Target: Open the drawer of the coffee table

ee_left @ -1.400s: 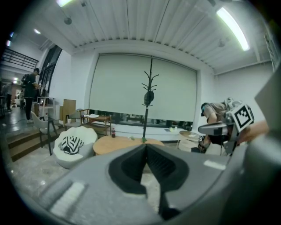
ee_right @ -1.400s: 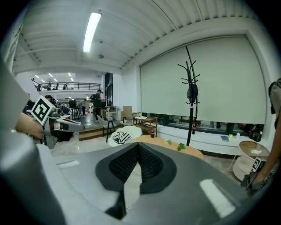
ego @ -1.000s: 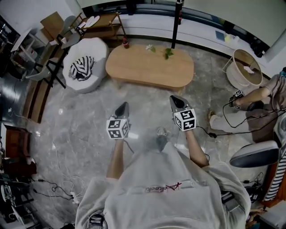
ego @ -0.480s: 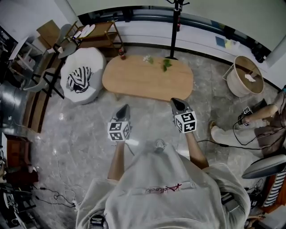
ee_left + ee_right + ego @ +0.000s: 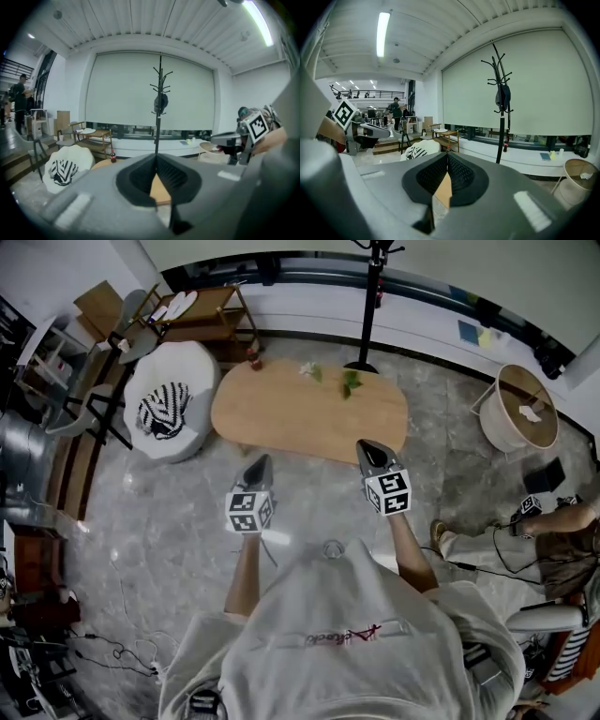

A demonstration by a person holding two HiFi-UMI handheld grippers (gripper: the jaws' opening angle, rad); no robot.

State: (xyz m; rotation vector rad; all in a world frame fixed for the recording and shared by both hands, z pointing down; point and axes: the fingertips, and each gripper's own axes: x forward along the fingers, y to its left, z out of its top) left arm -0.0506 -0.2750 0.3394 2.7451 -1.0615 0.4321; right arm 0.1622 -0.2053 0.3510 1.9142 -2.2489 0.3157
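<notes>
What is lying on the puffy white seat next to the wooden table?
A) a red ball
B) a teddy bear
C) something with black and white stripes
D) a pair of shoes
C: in the head view a black-and-white striped item lies on the white seat, which stands just left of the coffee table.

Grey marbled floor (image 5: 169, 512); a white armchair (image 5: 189, 367) holding a striped cushion (image 5: 161, 412), a black coat stand (image 5: 372, 296) by the wide blind-covered window (image 5: 122, 93), strip light (image 5: 382, 33) overhead
</notes>
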